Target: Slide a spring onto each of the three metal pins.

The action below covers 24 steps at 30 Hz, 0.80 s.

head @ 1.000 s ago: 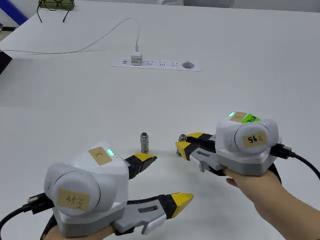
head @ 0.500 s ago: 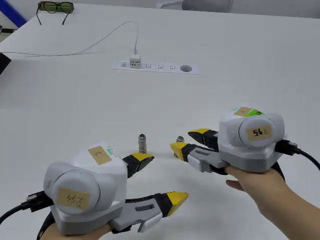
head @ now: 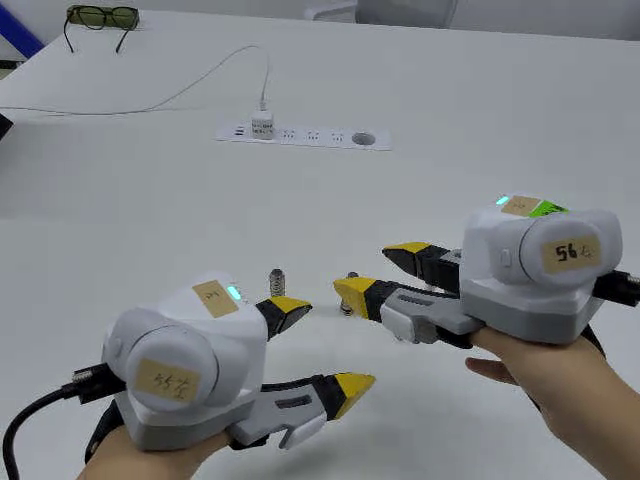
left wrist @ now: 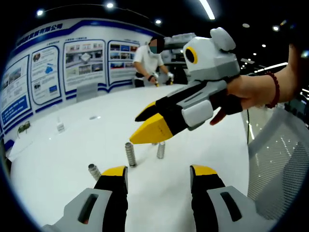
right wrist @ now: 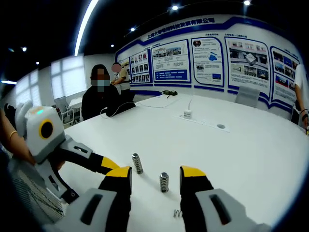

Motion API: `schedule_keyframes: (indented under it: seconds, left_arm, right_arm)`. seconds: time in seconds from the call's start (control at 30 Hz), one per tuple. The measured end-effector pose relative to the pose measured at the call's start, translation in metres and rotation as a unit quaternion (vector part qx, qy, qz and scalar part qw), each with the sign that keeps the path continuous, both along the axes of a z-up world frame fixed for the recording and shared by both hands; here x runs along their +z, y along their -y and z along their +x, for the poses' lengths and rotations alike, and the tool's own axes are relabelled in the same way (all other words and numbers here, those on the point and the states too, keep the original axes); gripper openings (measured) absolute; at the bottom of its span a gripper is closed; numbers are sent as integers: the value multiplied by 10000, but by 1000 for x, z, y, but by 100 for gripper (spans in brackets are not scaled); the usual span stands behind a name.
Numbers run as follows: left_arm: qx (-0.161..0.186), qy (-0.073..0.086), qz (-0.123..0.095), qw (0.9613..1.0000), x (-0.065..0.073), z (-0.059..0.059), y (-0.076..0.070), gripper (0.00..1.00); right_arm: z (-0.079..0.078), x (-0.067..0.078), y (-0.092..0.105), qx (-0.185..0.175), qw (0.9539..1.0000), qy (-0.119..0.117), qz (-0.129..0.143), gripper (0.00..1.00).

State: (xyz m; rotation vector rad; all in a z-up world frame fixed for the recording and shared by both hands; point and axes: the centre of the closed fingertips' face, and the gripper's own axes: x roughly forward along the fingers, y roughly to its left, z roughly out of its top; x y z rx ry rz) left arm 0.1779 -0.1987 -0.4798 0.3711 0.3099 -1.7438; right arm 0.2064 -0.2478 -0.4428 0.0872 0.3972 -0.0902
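On the white workbench (head: pixel 480 120), close in front of the person, both grippers are held low with jaws apart and nothing between them. The left gripper (head: pixel 320 348) has its yellow-tipped fingers (left wrist: pixel 115 173) spread wide. The right gripper (head: pixel 380 270) is open a little less, its fingers (right wrist: pixel 189 173) bare.

One spring-wrapped pin (head: pixel 277 281) stands upright just beyond the left gripper's upper tip, apart from it. A second pin (head: pixel 347 306) stands just beside the right gripper's lower tip; I cannot tell whether they touch. In the left gripper view a third, shorter pin (left wrist: pixel 93 171) stands left of the other two. In the right gripper view what looks like a small loose spring (right wrist: pixel 177 212) lies flat near the right finger.

Open tabletop runs from the pins to the power strip (head: pixel 320 135). Sunglasses (head: pixel 100 16) sit at the far left corner.
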Motion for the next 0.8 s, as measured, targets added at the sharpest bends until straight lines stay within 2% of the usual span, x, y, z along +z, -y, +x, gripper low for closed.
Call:
schedule_keyframes:
  seconds: [0.2,0.37,0.57,0.73,0.8]
  left_arm:
    - [-132,72,14,9999,-3,-8,10,49]
    - [-232,167,64,9996,-5,-12,20,47]
    - [-245,168,99,9995,-7,-11,30,45]
    - [-235,99,139,9996,-11,-12,38,43]
    - [-236,158,179,9994,-14,-12,41,42]
  right_arm:
    - [-9,9,-2,-62,9997,108,218,43]
    - [-18,17,-5,-39,9995,203,218,46]
    - [-33,19,-3,-68,9994,223,248,48]
    - [-48,16,0,-85,9996,146,237,49]
    - [-53,15,1,-109,9996,130,237,50]
